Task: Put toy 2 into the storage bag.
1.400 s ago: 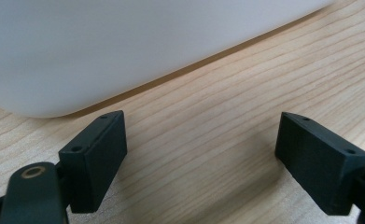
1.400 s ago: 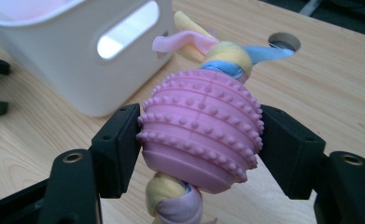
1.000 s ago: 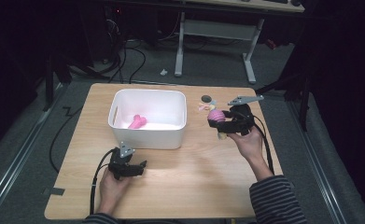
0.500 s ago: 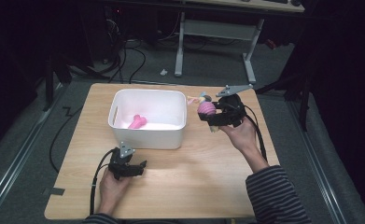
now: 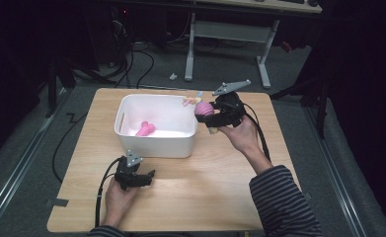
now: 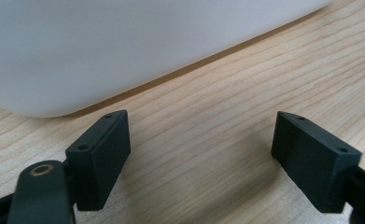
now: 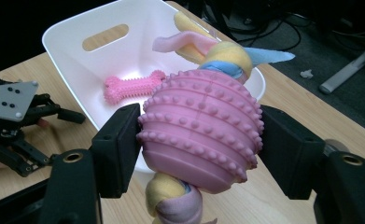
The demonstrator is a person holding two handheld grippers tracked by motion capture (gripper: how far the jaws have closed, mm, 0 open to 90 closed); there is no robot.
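Right claw [image 7: 201, 149] clamps the pink ball toy [image 7: 201, 140] at the white bin [image 5: 156, 143] rim's right edge, rope axis upright; left claw [image 6: 201, 158] gapes empty on desk [image 5: 205, 192].

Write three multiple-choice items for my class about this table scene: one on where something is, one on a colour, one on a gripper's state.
1. Where does the bone toy lie?
A. inside the white bin
B. on the table beside the bin
C. in the left gripper

2. What colour is the studded ball on the rope toy?
A. green
B. pink
C. black

3. What is the right gripper doing?
A. resting open on the table
B. holding the bin's rim
C. clamping the ball

Answers: 1 A, the bone sits on the bin's floor. 2 B, the right gripper view shows it pink. 3 C, both jaws press the ball's sides.
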